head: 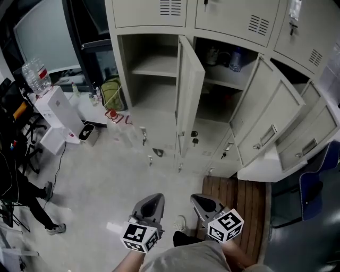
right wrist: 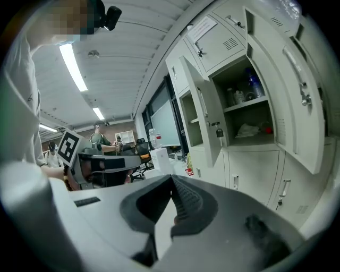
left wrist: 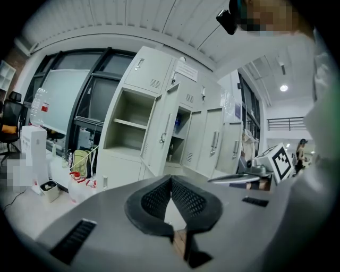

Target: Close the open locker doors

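Pale lockers [head: 234,16] spanned the top of the frame, several doors [head: 190,101] hanging open. Low centre, the left gripper [head: 156,200] and right gripper [head: 197,201] had fingers pressed together, empty, well apart from the doors. The rightmost locker ran off-frame.

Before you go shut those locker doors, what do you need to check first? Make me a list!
1. Left gripper empty: ok, jaws together on nothing.
2. Right gripper empty: ok, jaws together on nothing.
3. Doors shut: not ok. The middle door and the right door stand swung out.
4. Nothing poking out of the open compartment: ok, the bottle sits back on its shelf.
5. Close enough to push: not ok, both grippers hang low, well short of the doors.
6. Floor path: cannot tell. Clear containers lie by the lockers.
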